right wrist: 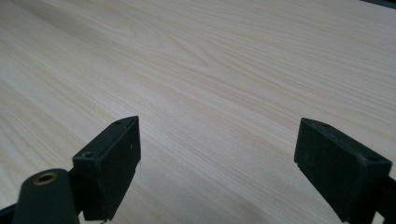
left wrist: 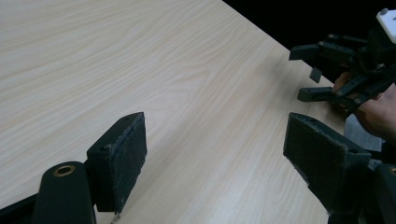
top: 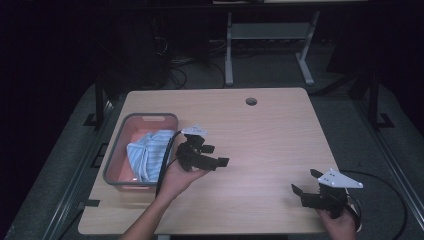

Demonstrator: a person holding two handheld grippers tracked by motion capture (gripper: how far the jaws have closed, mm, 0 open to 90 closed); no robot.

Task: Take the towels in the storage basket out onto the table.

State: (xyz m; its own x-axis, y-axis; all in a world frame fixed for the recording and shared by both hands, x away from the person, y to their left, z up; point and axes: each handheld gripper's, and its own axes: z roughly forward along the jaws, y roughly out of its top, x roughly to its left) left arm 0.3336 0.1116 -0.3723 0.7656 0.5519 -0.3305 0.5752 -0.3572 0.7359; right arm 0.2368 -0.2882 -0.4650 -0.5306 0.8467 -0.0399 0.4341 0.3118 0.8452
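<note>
The left tongs stand wide open over the worktop, gripping nothing. In the left gripper view its two black jaws are spread far apart with only bare light wood between them. The left hand holds these tongs just beside the right rim of a grey bin, with the jaws pointing away from the bin toward the middle of the worktop. Its black cable curves down past the bin's right edge.

The right tongs are also wide open and hold nothing. In the right gripper view the jaws are set well apart above plain wood grain. They sit near the worktop's front right corner, held by the right hand, with a grey three-cornered plate on top. They also appear in the left gripper view, far off at the worktop's edge, jaws parted.

The grey bin stands at the left side of the worktop, with a pinkish floor inside. A crumpled light blue striped cloth lies in it, bunched toward the right wall. Neither tongs touch the cloth or the bin. The two tongs are well apart from each other.
</note>
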